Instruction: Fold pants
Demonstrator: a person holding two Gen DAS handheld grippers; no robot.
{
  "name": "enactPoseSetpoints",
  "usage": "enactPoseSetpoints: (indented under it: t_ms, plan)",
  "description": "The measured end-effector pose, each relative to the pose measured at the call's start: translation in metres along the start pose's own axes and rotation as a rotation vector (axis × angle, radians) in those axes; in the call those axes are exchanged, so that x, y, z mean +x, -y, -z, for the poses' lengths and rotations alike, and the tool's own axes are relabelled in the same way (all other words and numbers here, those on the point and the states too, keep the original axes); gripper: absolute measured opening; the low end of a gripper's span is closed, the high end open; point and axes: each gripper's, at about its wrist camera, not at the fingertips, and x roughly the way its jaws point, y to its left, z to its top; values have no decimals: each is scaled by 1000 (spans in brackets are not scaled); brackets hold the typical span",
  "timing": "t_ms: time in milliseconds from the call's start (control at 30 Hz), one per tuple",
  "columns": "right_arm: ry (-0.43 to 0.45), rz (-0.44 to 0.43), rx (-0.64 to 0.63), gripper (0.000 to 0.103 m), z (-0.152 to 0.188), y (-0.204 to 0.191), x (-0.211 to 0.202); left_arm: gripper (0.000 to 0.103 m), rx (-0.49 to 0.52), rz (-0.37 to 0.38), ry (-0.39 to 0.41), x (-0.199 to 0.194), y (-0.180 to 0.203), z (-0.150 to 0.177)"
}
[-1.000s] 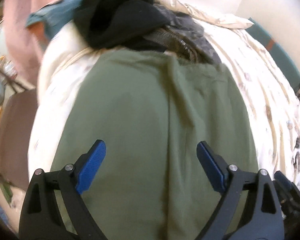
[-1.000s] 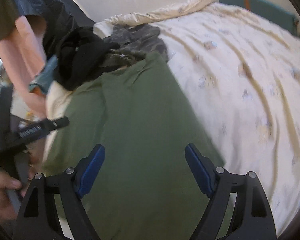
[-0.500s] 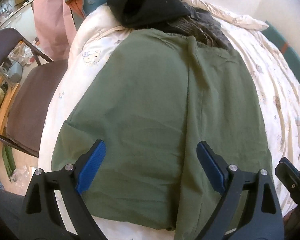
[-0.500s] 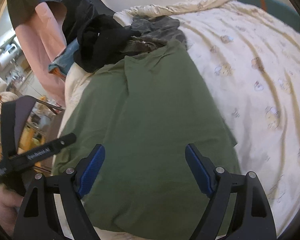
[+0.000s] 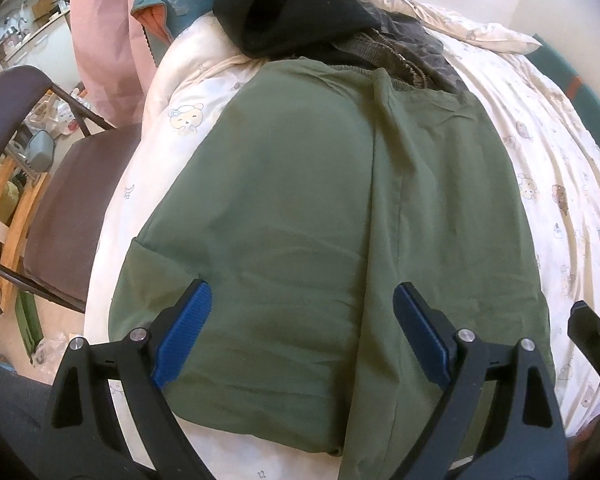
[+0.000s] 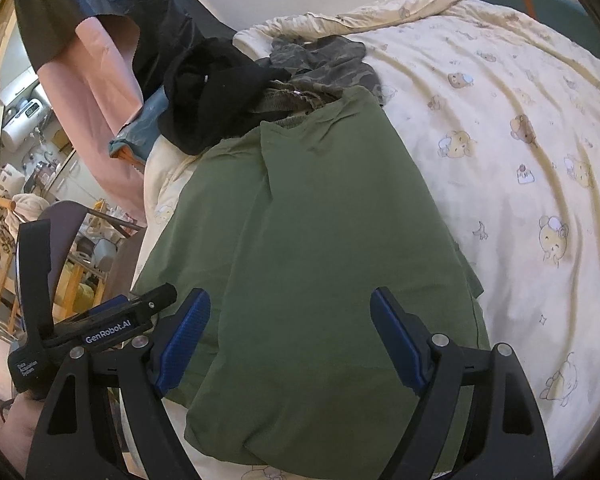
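Observation:
Olive green pants (image 5: 320, 220) lie flat on a cream bear-print bed cover (image 5: 560, 168), folded lengthwise with a ridge down the middle; the waistband is at the far end. They also show in the right wrist view (image 6: 320, 240). My left gripper (image 5: 302, 336) is open and empty, held above the near end of the pants. My right gripper (image 6: 290, 336) is open and empty, also above the near end. The left gripper's body (image 6: 80, 332) shows at the lower left of the right wrist view.
A pile of black (image 5: 296, 4) and camouflage clothes (image 6: 324, 64) lies just beyond the waistband. A brown chair (image 5: 60, 200) stands left of the bed, with a pink curtain (image 5: 108, 40) behind it. The bed cover (image 6: 520, 160) stretches to the right.
Both grippers have pulled back and up from the pants, so the near folded edge and the bed's left side have come into view. Both stay open.

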Motion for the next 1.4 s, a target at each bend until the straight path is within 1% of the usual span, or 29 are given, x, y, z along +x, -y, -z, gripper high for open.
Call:
enactPoseSetpoints:
  t_ms: [167,300,467,600,700,767,833,900,967,1133,1200,1233,1267,1333,1400]
  plan:
    - [-4,-2,-7,84,0,1,-1,90,-13,3,1,-1,2,1]
    - [-10,-6,13,84,0,5,1,90,-5,9,5,-4,3,2]
    - [-13,21,12,84,3,8,1,90,-9,23,11,-8,1,4]
    - [-29,27,31,84,8,12,2,90,-17,39,-11,-10,-2,14]
    - [-39,11,60,84,8,14,-1,90,-5,27,-23,-16,-5,24]
    - [-31,-36,86,84,8,17,-11,90,8,21,-21,-21,-7,29]
    - [-26,-28,92,84,8,22,-19,90,22,31,-11,-25,-7,33]
    - [-25,-7,109,84,9,34,-28,90,28,49,1,-27,-8,38]
    - [-35,21,163,84,12,58,-36,90,18,72,-6,-26,-9,42]
    - [-40,50,406,84,23,125,-58,90,0,149,-20,-24,-14,54]
    - [-71,59,444,84,28,137,-60,90,11,161,-25,-24,-18,60]
    - [-103,60,449,84,30,140,-58,90,16,167,-29,-23,-20,62]
    - [-137,68,440,84,32,142,-55,90,19,175,-31,-23,-23,64]
    - [-211,120,387,84,35,139,-46,90,25,187,-30,-22,-28,67]
    - [-272,137,373,82,39,137,-38,90,23,202,-30,-21,-35,72]
